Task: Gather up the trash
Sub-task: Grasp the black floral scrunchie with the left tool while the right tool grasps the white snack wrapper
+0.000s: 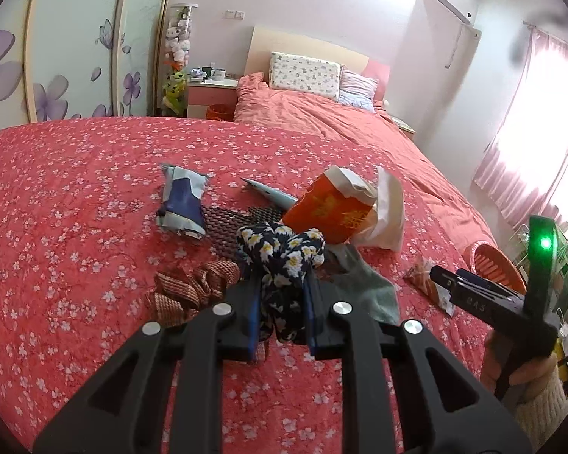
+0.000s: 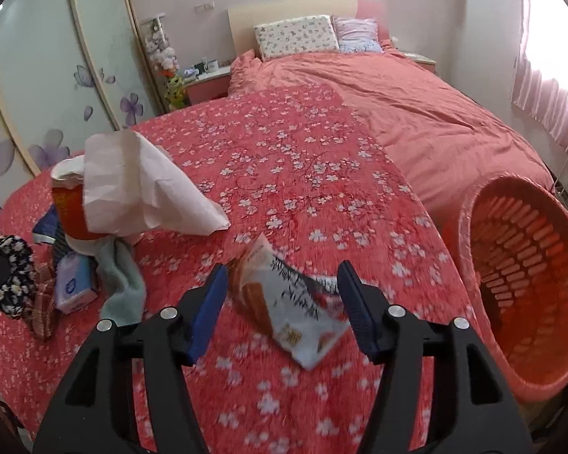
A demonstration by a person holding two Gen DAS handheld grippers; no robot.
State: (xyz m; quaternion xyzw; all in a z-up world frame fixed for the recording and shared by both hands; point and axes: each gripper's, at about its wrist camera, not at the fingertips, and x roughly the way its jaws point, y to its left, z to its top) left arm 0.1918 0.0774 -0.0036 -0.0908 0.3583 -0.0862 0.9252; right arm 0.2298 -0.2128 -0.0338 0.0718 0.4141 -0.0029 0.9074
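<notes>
Your left hand-held gripper (image 1: pixel 282 295) clamps the soft floral cloth (image 1: pixel 280 253); your right hand-held gripper (image 2: pixel 284 302) gapes around the crinkly wrapper (image 2: pixel 287 310), lengthwise near-right to far-left.

Open bedspread mid-bed, clutter at the left edge

A crumpled white paper sheet (image 2: pixel 147 185), orange paper cup (image 2: pixel 70 208) and grey-green cloth (image 2: pixel 123 280) crowd the red floral bed (image 2: pixel 303 159); an orange slatted basket (image 2: pixel 526 265) blocks its right edge.

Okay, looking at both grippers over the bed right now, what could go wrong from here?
1. The left gripper is shut on the dark floral cloth, probably not trash.
2. The right gripper is open around the snack wrapper; the flat wrapper may slip, or bedspread get pinched.
</notes>
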